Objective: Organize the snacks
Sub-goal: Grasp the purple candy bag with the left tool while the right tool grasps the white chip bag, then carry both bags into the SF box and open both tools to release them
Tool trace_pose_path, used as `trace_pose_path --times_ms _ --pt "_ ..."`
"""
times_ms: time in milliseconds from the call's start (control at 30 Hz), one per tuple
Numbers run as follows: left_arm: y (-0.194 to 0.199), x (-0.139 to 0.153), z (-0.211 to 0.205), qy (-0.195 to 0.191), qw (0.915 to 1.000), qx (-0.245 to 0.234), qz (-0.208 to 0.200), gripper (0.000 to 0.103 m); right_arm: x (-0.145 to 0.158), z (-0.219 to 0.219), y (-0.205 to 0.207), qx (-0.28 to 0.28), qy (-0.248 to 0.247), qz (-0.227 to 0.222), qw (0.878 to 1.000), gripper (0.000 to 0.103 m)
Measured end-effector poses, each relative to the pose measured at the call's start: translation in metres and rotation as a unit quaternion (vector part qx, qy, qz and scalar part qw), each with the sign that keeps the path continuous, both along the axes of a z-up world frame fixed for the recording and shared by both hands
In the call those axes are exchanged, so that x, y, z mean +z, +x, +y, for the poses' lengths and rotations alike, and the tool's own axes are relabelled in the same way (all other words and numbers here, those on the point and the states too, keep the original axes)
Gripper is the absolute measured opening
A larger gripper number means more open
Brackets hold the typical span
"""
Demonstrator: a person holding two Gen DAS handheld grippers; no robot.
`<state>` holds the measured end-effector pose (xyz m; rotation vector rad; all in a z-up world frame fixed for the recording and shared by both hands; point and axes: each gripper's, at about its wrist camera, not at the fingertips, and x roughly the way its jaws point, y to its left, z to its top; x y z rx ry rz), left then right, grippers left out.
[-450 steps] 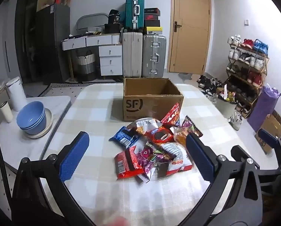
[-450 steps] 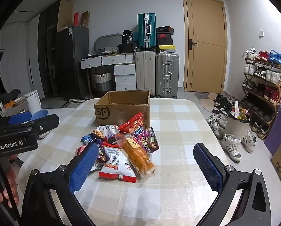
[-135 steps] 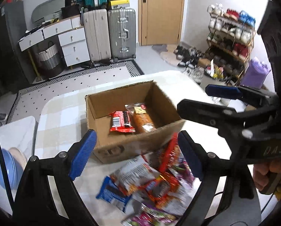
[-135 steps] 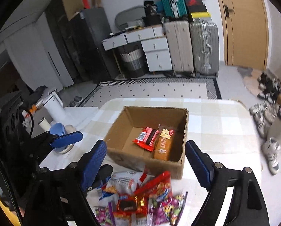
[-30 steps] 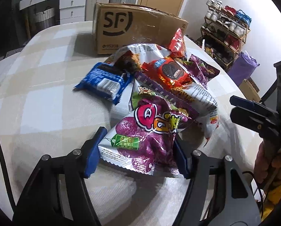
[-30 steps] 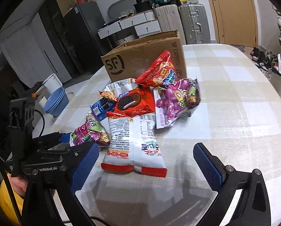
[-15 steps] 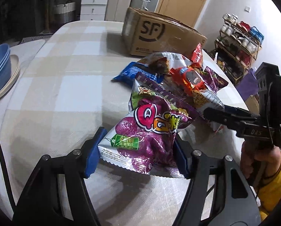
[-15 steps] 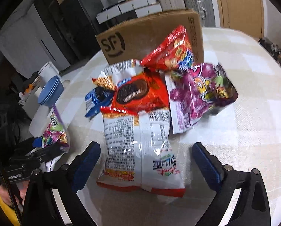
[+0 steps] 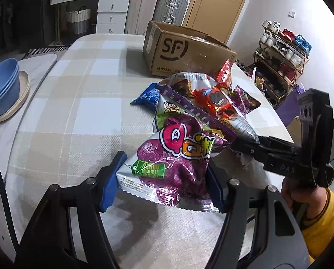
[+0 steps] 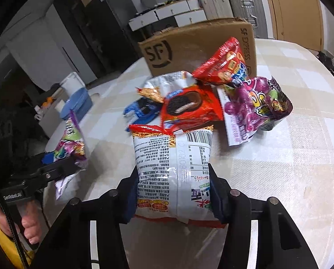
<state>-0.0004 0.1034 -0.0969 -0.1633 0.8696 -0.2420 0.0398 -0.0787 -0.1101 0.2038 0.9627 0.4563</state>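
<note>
Underneath, a checked tablecloth (image 9: 82, 103) covers the table near suitcases (image 9: 158, 11).

Even, cool indoor light fills the room, brightest on the pale walls. The checked table (image 9: 82, 103) is evenly lit, and the purple snack bag (image 9: 176, 157) throws a soft, dark shadow onto the cloth just below it. Foil wrappers catch small white glints, strongest on the orange packet (image 9: 216, 99). Both views bulge like a fishbowl: the door and shelves bend near the rim, and the corners go black. From the right wrist the blue packet (image 10: 142, 109) and the far bag smear with motion blur, while the white noodle bag (image 10: 173, 170) stays sharp.
</note>
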Motion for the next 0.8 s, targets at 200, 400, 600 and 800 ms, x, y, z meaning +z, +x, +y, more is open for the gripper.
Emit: trace_pose_path --times_ms 200,400,600,800 --pt "-0.017 0.024 -0.004 -0.005 0.9998 0.013 -0.011 0.064 0.035 -0.001 -0.023 -0.003 -0.004 -0.049 0.999 0.053" --pt "-0.037 0.067 -0.021 -0.001 0.9987 0.014 -0.050 0.064 0.087 -0.013 -0.050 -0.014 -0.005 -0.120 0.993 0.053" --pt "-0.060 0.116 -0.039 -0.001 0.9949 0.009 -0.101 0.064 0.137 -0.027 -0.080 -0.027 0.001 -0.183 0.983 0.053" --pt "-0.075 0.138 -0.053 -0.003 0.9929 -0.012 -0.118 0.065 0.146 -0.040 -0.096 -0.040 0.008 -0.185 0.982 0.053"
